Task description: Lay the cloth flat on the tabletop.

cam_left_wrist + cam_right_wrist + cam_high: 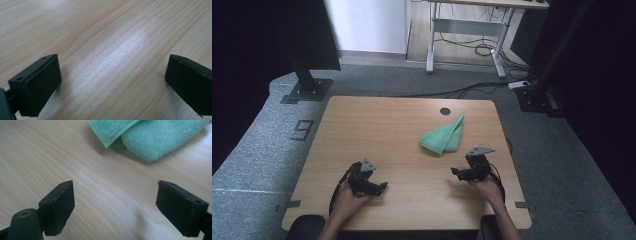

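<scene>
- Toward two o'clock from the counter's [377, 125] middle lies a green cloth [444, 136], folded into a loose wedge with its narrow tip pointing to one o'clock, just below a dark round hole [445, 111] in the wood
- At five o'clock from the cloth, the right hand-held gripper [458, 171] rests low on the counter in the person's right hand [484, 186]; its jaws stand wide apart and hold nothing
- From the right gripper view, the same cloth [150, 137] sits at twelve to one o'clock ahead of the open jaws, near but not touching them, one folded layer overlapping the other
- At seven o'clock from the cloth, well apart from it, the left hand-held gripper [381, 186] rests near the counter's front edge in the left hand [347, 199]; the left gripper view shows its jaws [112, 82] spread wide over bare wood, empty
- By my judgement the work on the cloth is not yet begun: nothing is gripped, and the reach, the grasp and whatever handling follows are all left to do
- Hard to tell: how many layers the fold has, and the cloth's far edge is cut off at the top of the right gripper view
</scene>
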### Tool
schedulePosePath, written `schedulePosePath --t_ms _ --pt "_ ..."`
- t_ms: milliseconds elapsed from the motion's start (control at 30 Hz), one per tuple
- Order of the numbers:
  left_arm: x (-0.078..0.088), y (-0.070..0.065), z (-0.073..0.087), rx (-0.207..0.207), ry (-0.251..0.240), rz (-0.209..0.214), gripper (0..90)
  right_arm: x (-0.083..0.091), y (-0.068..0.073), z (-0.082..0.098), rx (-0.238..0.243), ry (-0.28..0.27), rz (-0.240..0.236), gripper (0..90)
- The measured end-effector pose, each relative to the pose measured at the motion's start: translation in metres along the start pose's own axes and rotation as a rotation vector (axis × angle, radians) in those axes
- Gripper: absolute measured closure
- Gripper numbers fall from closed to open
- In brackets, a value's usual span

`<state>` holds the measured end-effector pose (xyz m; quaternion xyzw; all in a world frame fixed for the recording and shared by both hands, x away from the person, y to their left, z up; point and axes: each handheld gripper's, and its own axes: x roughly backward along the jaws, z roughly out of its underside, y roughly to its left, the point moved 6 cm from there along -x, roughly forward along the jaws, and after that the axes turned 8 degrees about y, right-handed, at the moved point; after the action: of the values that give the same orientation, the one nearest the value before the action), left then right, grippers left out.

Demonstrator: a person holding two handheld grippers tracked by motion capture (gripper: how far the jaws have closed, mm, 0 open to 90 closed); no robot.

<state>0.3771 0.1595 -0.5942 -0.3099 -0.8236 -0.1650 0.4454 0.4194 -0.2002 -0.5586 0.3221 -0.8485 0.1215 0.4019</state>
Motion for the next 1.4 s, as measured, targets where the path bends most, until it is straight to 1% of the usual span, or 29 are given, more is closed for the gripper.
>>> schedulePosePath --t_ms 67,233,300,367,567,667,833,933,1267,1400 --pt "0.000 0.000 0.000 0.000 0.000 0.001 0.0 -0.001 0.000 -0.005 -0.008 -0.013 -0.004 15.0" --pt "0.000 0.000 0.000 0.000 0.000 0.001 0.0 -0.006 0.000 -0.015 0.000 -0.022 -0.002 15.3" --pt "0.000 0.000 0.000 0.000 0.000 0.000 0.0 -0.007 0.000 -0.017 -0.001 -0.024 -0.003 15.5" --pt "0.000 0.000 0.000 0.000 0.000 0.000 0.0 -0.009 0.000 -0.022 -0.004 -0.032 -0.007 17.3" --pt "0.000 0.000 0.000 0.000 0.000 0.001 0.0 -0.014 -0.004 -0.030 0.008 -0.017 0.006 19.0" --pt "0.000 0.000 0.000 0.002 -0.002 0.001 0.0 -0.017 -0.005 -0.035 0.002 -0.021 0.006 19.8" --pt "0.000 0.000 0.000 0.003 -0.002 0.001 0.0 -0.021 -0.007 -0.040 0.006 -0.020 0.012 21.5" --pt "0.000 0.000 0.000 0.003 -0.003 0.002 0.0 -0.025 -0.010 -0.045 -0.004 -0.021 0.013 23.1" --pt "0.000 0.000 0.000 0.002 -0.002 0.001 0.0 -0.035 -0.015 -0.060 0.003 -0.020 0.021 27.0" --pt "0.000 0.000 0.000 0.000 0.000 0.001 0.0 -0.038 -0.018 -0.065 -0.003 -0.021 0.021 28.8"
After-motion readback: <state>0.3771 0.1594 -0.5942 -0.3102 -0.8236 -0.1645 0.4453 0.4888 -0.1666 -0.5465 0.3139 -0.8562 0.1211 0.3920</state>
